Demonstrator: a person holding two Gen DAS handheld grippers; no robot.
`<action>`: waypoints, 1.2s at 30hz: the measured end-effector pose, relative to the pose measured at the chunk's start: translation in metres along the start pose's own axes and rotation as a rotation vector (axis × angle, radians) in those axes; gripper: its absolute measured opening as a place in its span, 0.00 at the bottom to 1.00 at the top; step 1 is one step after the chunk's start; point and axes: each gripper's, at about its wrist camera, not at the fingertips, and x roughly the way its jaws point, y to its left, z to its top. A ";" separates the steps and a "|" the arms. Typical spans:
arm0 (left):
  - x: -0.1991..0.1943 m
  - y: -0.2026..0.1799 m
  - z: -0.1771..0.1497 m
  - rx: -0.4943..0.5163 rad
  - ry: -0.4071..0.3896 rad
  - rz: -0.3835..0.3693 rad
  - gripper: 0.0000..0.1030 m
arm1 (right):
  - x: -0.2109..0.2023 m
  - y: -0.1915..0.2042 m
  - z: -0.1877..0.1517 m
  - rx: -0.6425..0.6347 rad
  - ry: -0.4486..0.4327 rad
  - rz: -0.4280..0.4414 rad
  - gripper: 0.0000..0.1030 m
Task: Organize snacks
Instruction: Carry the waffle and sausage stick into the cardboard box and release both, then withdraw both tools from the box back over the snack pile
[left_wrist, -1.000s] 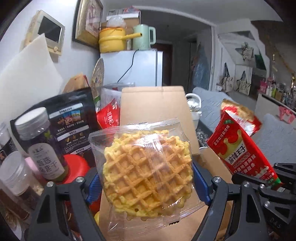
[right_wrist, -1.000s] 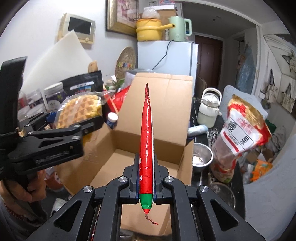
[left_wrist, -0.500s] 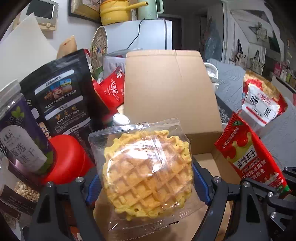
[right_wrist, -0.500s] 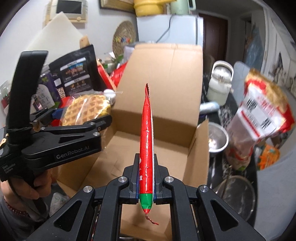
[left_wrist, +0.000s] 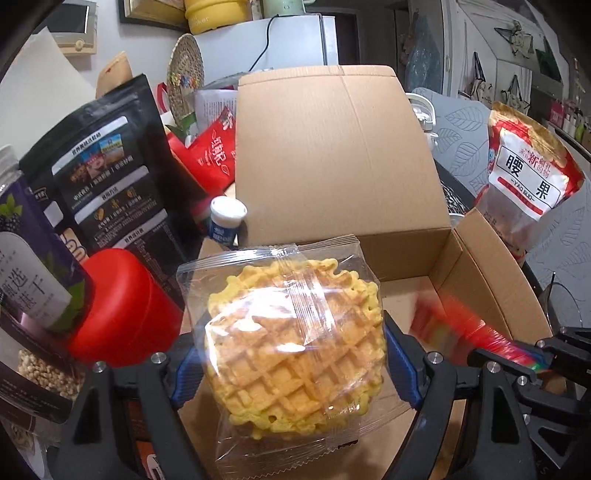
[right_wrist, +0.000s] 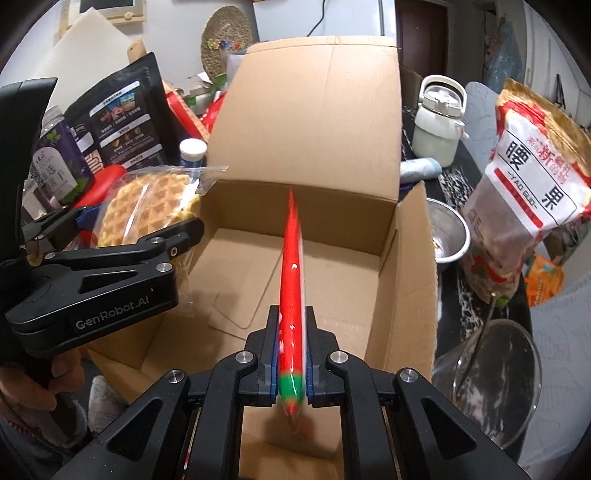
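Release each snack only once it is low inside the cardboard box, so neither tips over the wall.

The right gripper, bottom centre of its view, points steeply down. Its jaws are opening with the red snack packet between them, edge-on above the box floor.

The left gripper clamps the wrapped waffle at centre frame, over the box's near left wall.

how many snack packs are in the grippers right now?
2. A wrapped waffle sits clamped in the left gripper at the cardboard box edge; a red snack packet is between the opening jaws of the right gripper, over the box.
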 end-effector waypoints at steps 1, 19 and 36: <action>0.001 0.000 0.000 -0.001 0.005 0.004 0.80 | 0.000 0.000 0.000 0.000 0.000 -0.005 0.16; -0.043 0.007 -0.006 -0.023 -0.032 -0.027 0.81 | -0.039 0.003 -0.010 0.027 -0.038 -0.039 0.27; -0.149 0.007 -0.026 0.008 -0.169 -0.089 0.81 | -0.124 0.028 -0.037 0.006 -0.173 -0.064 0.27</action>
